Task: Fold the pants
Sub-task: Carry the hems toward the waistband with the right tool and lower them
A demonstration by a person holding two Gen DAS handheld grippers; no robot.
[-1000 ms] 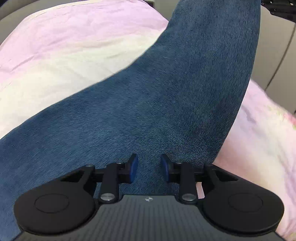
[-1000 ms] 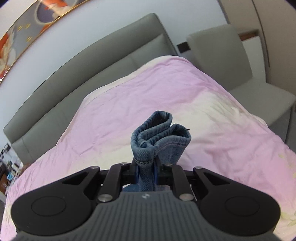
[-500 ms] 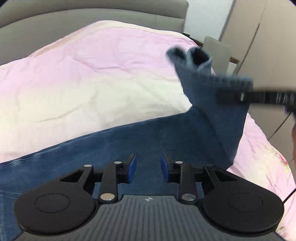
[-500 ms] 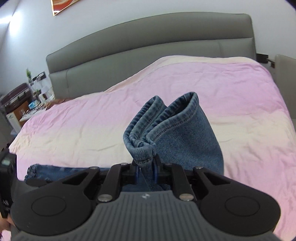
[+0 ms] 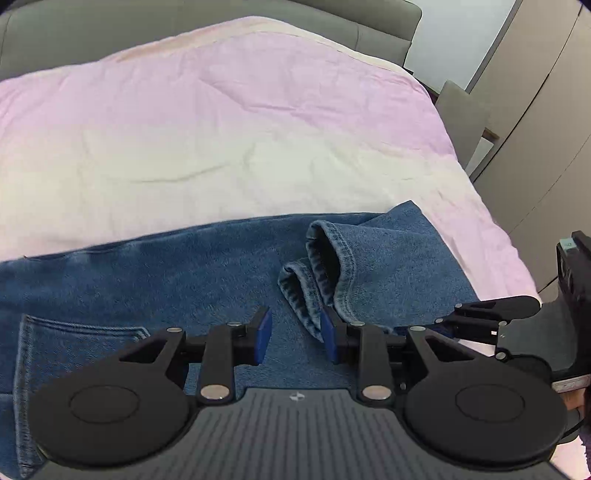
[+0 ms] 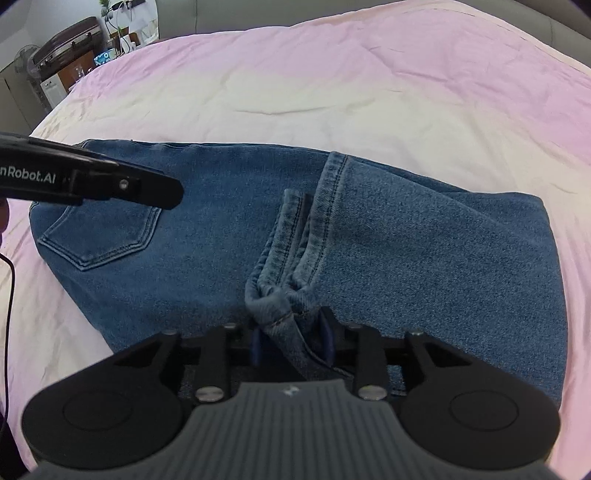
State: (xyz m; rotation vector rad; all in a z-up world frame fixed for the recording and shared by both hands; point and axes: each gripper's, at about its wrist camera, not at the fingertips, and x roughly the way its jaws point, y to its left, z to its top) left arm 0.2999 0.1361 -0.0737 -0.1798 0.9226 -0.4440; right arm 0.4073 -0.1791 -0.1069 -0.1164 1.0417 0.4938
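Lying folded on the pink bedspread (image 6: pixel 369 92), jeans (image 6: pixel 229 221). R gripper (image 6: pixel 291 341) just opened, hems loose between jaws. Only L view shows L gripper (image 5: pixel 296 334) parted, empty, over the denim.

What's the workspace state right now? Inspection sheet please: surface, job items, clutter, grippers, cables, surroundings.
Surface: bed cover, pink and cream, wrinkled.
Job's things: jeans folded over, leg cuffs lying on top, back pocket showing.
Clutter: nothing seen on the bed.
Grippers: right gripper jaws have just been opening, cuff fabric between them, pads off it; left gripper open, nothing gripped.
Cables: thin black cable at left edge of the right wrist view.
Surroundings: grey headboard, cluttered side cabinet.
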